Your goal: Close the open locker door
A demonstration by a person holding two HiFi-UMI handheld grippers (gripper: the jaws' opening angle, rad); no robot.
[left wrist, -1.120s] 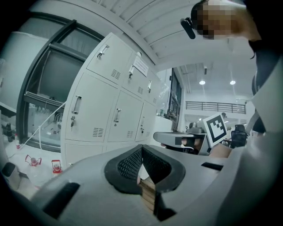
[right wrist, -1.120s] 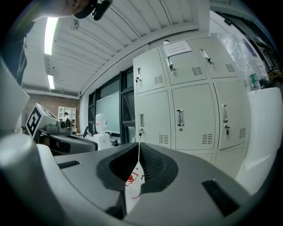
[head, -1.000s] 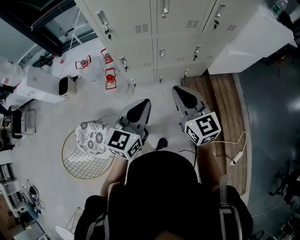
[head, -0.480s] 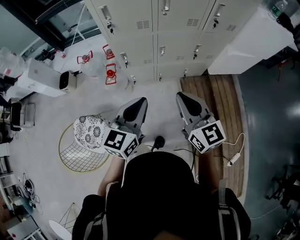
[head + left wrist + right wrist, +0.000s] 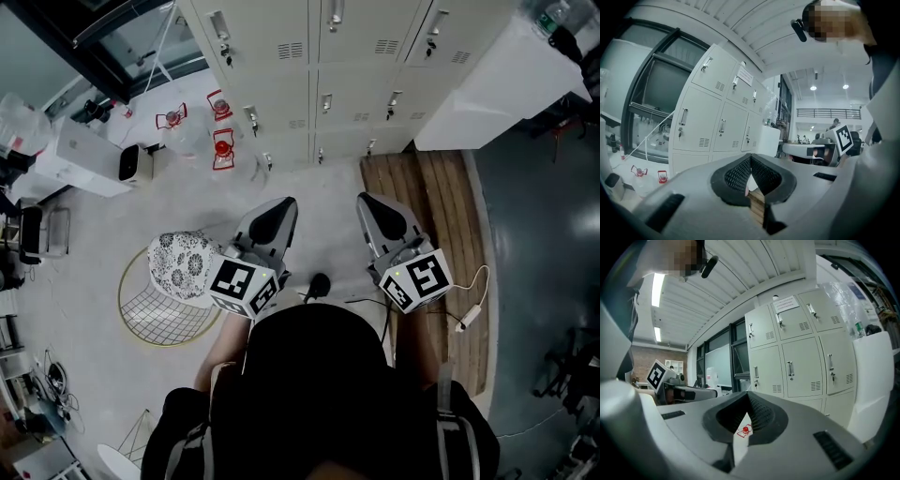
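A bank of cream lockers (image 5: 309, 75) runs along the top of the head view. One white locker door (image 5: 506, 89) at its right end stands swung out. That door shows at the right edge of the right gripper view (image 5: 874, 380) and beyond the lockers in the left gripper view (image 5: 769, 140). My left gripper (image 5: 289, 202) and right gripper (image 5: 364, 199) are held level side by side in front of me, pointing at the lockers and well short of them. Both are shut and hold nothing, the pad tips meeting in the left gripper view (image 5: 750, 157) and the right gripper view (image 5: 748, 394).
A wire chair with a patterned cushion (image 5: 178, 272) stands to my left. Red-framed items (image 5: 221, 150) sit on the floor by the lockers. A white appliance (image 5: 94, 169) is farther left. A wooden floor strip (image 5: 441, 216) and a white cable with a power strip (image 5: 469, 314) lie on the right.
The right gripper has drawn back from the lockers and a little to the right. The left gripper has shifted slightly. Both stay shut.
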